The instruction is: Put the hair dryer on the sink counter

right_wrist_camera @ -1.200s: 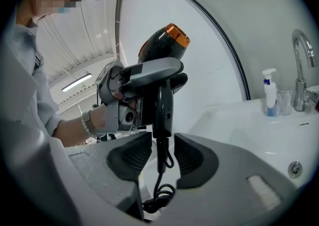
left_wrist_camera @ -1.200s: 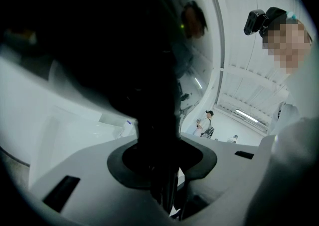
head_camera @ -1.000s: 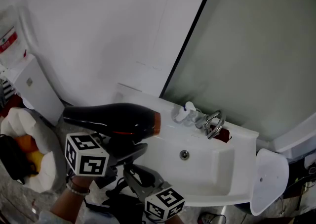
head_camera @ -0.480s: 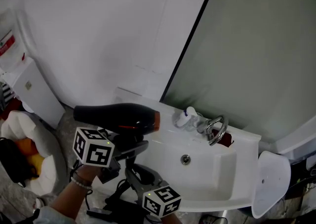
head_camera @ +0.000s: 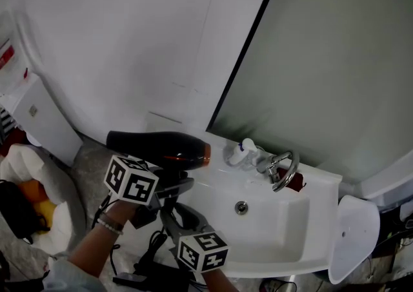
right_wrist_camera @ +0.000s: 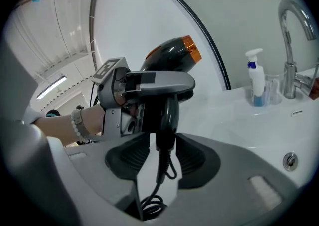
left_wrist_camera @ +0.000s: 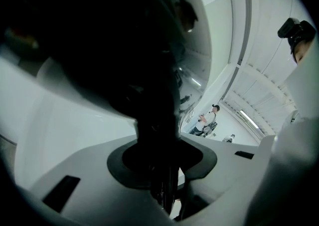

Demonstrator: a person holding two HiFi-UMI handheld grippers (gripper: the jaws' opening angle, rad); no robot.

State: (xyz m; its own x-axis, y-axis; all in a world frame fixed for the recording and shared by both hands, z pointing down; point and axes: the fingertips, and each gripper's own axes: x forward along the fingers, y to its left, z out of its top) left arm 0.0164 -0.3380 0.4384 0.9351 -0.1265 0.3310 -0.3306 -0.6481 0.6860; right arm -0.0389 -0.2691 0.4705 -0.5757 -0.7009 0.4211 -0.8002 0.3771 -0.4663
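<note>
**Head view.** You hold the hair dryer (head_camera: 160, 149) at the left end of the sink counter (head_camera: 277, 245), near its back left corner. The barrel lies level, and its orange ring points toward the faucet (head_camera: 282, 168). Your left gripper (head_camera: 175, 184) comes in from the left under the barrel and sits on the handle. Your right gripper (head_camera: 174, 212) is just below it, pointing up at the foot of the handle. The black cord (head_camera: 153, 249) trails down past the counter's front left edge. A pump bottle (head_camera: 242, 153) stands at the back edge, between the dryer's nozzle and the faucet.

**Left gripper view.** The dark barrel fills the upper left. The handle runs straight down between your jaws. They are partly closed, with both pads pressed against the handle, so this gripper carries the dryer.

**Right gripper view.** Your jaws stand wide and have just been opening. The foot of the handle and the top of the cord sit between the pads with a gap on each side, and neither pad touches them. The left gripper clamps the handle higher up, and your hand (right_wrist_camera: 75, 120) with its bead bracelet is behind it. The barrel rides above both grippers. Past the jaws the white counter runs off to the right. A clear cup (right_wrist_camera: 271, 88) stands just beside the bottle, and the drain (right_wrist_camera: 289, 160) sits in the basin nearer you.
</note>
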